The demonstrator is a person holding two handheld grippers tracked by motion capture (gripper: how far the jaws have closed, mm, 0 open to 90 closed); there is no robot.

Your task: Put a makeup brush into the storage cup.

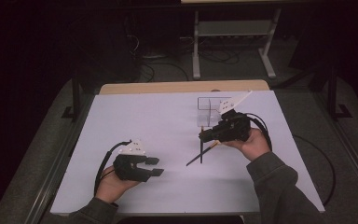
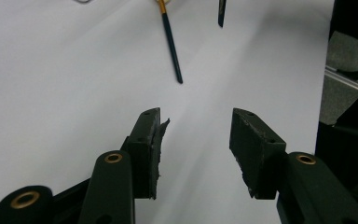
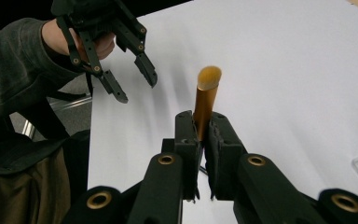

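Observation:
My right gripper [image 1: 204, 136] is shut on a thin brush [image 1: 201, 150]. Its dark handle points down toward the white sheet. In the right gripper view the brush's slanted gold end [image 3: 207, 91] sticks up from between the jaws of that gripper [image 3: 201, 122]. A second brush [image 1: 199, 156] with a dark handle and gold ferrule lies slantwise on the sheet just below the right hand, also seen as the lying brush [image 2: 171, 43]. My left gripper [image 1: 156, 166] rests open at the lower left, nothing between its jaws [image 2: 196, 130]. The left gripper [image 3: 137, 86] appears far off, open.
A clear plastic box [image 1: 209, 110] stands on the white sheet [image 1: 149, 121] just behind the right gripper. The sheet covers a wooden table [image 1: 182, 87]. Dark floor, cables and a metal stand [image 1: 233, 42] lie beyond the far edge.

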